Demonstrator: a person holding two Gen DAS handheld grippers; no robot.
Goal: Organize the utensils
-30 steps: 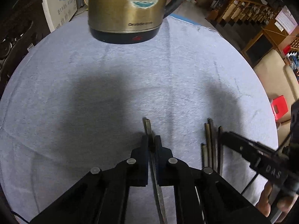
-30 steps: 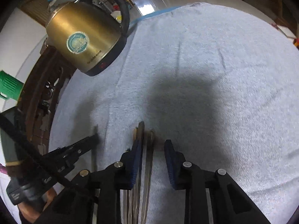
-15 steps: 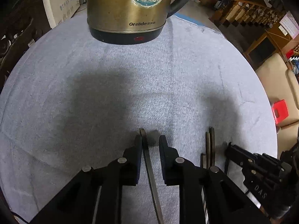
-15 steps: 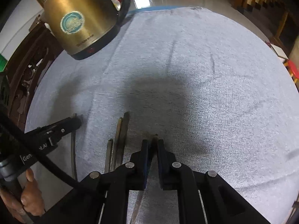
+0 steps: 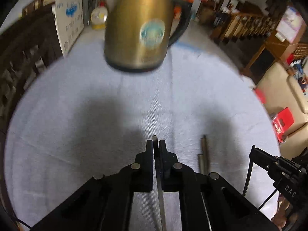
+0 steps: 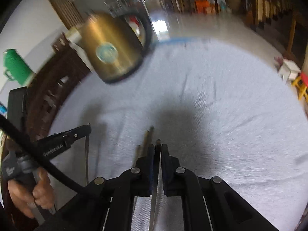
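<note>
In the left wrist view my left gripper (image 5: 156,146) has its jaws closing tight on the handle of a thin flat metal utensil (image 5: 160,190), lifted off the grey cloth. To its right, other dark utensils (image 5: 204,154) lie side by side on the cloth. The right gripper (image 5: 269,163) shows at the right edge. In the right wrist view my right gripper (image 6: 158,148) is closing on another slim utensil (image 6: 155,188), pads pressed on its handle. Loose utensils (image 6: 146,137) lie just left of it. Further left is the left gripper (image 6: 84,130), its utensil (image 6: 87,154) hanging below.
A brass-coloured electric kettle (image 5: 138,34) (image 6: 109,52) stands at the far side of the round table with its grey cloth (image 5: 77,115) (image 6: 231,96). A white box (image 5: 69,19) sits far left. Dark wooden chairs (image 6: 48,100) ring the table's left edge. A hand (image 6: 36,192) holds the left gripper's grip.
Both grippers have risen from the cloth and tilted up. The left opened briefly, then shut again on its utensil. The right closed on a utensil from the row.
</note>
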